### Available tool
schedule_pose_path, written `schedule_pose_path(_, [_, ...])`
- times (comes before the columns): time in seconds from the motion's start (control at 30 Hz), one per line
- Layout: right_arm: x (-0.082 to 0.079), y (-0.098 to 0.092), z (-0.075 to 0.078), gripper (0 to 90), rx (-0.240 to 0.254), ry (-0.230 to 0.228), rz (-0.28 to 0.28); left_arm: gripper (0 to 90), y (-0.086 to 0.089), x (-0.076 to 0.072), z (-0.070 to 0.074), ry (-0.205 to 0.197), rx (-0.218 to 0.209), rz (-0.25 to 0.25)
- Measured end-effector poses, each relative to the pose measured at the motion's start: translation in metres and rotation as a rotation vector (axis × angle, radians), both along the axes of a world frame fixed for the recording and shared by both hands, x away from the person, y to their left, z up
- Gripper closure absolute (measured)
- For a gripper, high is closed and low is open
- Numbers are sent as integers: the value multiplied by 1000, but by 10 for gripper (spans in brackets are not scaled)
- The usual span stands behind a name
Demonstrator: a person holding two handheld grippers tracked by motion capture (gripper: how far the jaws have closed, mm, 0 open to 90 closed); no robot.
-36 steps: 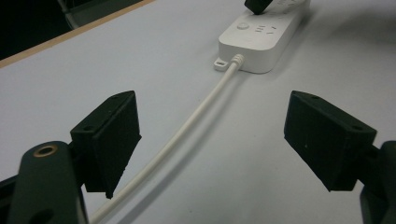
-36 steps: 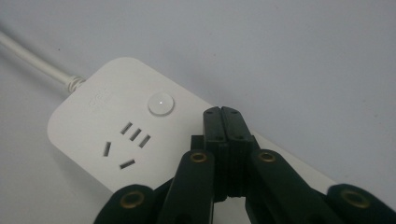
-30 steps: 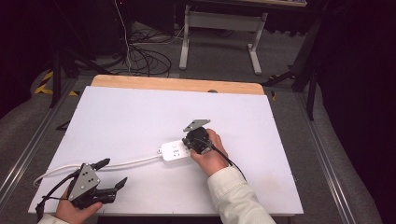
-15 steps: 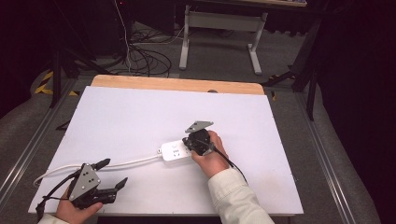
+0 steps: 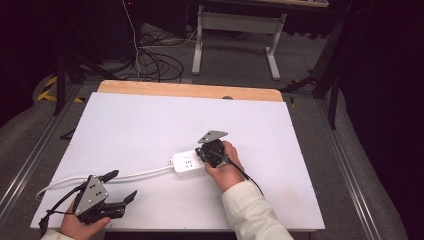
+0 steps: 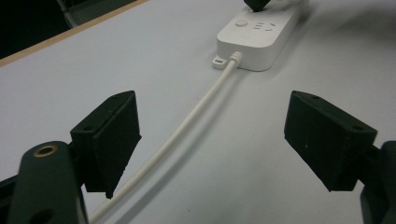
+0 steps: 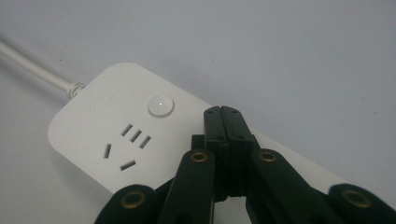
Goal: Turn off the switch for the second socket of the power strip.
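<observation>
1. So, the white power strip (image 5: 188, 163) sits a bit right of the middle of the white table (image 5: 150, 120). Its long axis runs roughly left-right, and its white cord (image 5: 100, 176) trails off toward the near-left edge.
2. The right gripper (image 7: 222, 122) is right over the strip, jaws pressed together with nothing between them. The tips hang just short of the round power button (image 7: 160, 105), with the socket holes (image 7: 127, 147) off to one side. I can't tell whether the tips are actually touching the casing.
3. My guess is the coming move is a poke at that button — it lies just ahead of the tips, so the right hand is by far the nearer one.
4. The left gripper (image 6: 210, 140) is well apart at the near-left corner, jaws spread wide and empty. The cord runs on the table between them, up to the strip's end.
5. Materials: the strip is smooth glossy plastic with rounded corners, the cord is round and rubbery-looking, and the jaw pads are matte black blocks — the tabletop is flat and plain.
</observation>
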State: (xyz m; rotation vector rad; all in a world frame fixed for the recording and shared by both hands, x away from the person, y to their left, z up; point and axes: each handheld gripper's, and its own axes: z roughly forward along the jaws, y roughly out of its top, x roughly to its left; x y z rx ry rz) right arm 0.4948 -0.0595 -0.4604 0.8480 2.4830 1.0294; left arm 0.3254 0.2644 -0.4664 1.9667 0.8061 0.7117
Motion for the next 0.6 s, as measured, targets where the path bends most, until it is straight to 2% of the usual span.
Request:
schedule_pose_path(0.37, [2, -1, 0, 900, 18, 19, -12, 190, -1, 0, -1, 0, 3, 2])
schedule_pose_path(0.5, [0, 1, 1, 900, -6, 8, -11, 189, 0, 0, -1, 0, 6, 6])
schedule_pose_path(0.6, [1, 0, 1, 900, 7, 12, -11, 189, 0, 0, 0, -1, 5, 9])
